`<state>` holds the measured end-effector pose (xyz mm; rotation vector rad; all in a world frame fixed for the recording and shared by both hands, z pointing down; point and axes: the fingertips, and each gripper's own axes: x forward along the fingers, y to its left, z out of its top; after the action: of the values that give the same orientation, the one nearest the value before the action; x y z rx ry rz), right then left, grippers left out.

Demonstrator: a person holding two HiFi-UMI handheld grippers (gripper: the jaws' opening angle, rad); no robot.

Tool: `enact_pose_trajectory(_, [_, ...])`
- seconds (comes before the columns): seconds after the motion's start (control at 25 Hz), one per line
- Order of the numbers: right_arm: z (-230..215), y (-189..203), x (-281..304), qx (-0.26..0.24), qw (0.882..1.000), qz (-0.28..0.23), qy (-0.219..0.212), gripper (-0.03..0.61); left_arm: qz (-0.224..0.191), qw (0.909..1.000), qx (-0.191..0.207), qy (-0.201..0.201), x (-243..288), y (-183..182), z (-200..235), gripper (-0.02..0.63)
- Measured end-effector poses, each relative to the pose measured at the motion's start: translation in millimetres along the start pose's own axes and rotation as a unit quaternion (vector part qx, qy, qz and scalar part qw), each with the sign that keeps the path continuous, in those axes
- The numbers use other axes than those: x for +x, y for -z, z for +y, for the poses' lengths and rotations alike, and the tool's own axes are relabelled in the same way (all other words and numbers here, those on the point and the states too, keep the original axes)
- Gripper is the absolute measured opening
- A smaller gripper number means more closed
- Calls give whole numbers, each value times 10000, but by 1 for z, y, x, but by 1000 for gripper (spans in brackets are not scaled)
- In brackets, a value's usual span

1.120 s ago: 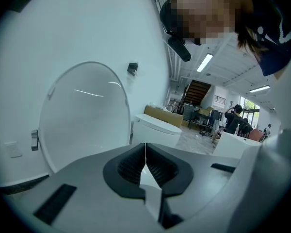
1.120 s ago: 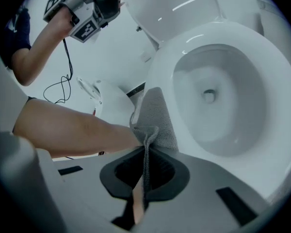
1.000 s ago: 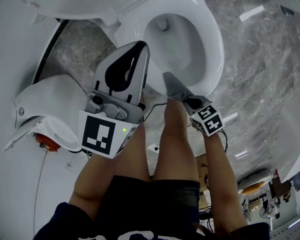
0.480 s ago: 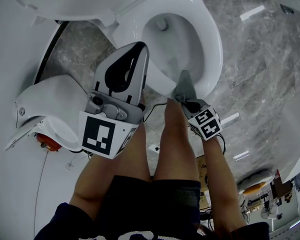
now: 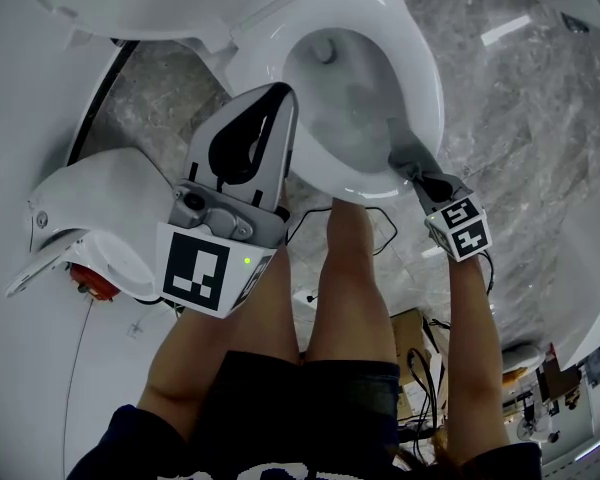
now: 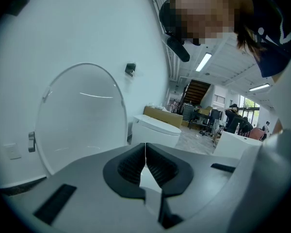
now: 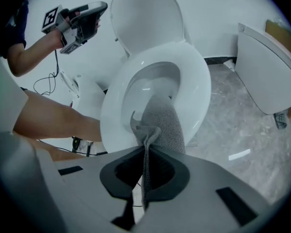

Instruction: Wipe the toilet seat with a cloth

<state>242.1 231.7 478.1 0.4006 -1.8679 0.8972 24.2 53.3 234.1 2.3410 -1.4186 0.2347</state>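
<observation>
The white toilet seat (image 5: 427, 88) rings the bowl, with its lid (image 7: 145, 13) raised behind it. My right gripper (image 5: 414, 165) is shut on a grey cloth (image 5: 402, 146), which lies pressed on the seat's front right rim. In the right gripper view the cloth (image 7: 162, 123) drapes from the jaws (image 7: 146, 144) over the seat (image 7: 196, 86) into the bowl's edge. My left gripper (image 5: 278, 96) is held up in the air left of the bowl, shut with nothing in it. In its own view the left gripper (image 6: 145, 152) faces the raised lid (image 6: 82, 115).
The person's bare legs (image 5: 350, 268) stand just before the bowl. A second toilet (image 5: 100, 208) sits on the left and another white fixture (image 7: 266, 76) on the right. Cables (image 5: 380, 230) trail over the grey marble floor (image 5: 520, 138).
My right gripper has slid with the cloth along the seat's front rim, from the left side to the right side. The left gripper has stayed where it was.
</observation>
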Motion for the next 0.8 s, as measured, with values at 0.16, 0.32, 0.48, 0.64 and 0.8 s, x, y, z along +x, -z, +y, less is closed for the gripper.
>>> enact_pose_trajectory(0.16, [1,-2,0,-211,9997,77,-132,20,41,10000,-12,-28,0,2,-1,21])
enact_pose_trajectory(0.32, [47,15,9,-620,9944,372,-767,20,38,10000,-16,-66,0,2,0,21])
enact_pose_trajectory(0.48, [66,19,15,-826,9903,454,-1018,20,28,9999,-17,-138,0,1,2,21])
enact_pose_trajectory(0.64, [43,2,12,-945,9917,429,-764,20,33,9998,-12,-189,-2,2,6,21])
enact_pose_trajectory(0.8, [3,-19,6,-1324,9891,504,-389,20,-20,9996,-45,-294,-4,-1,11,21])
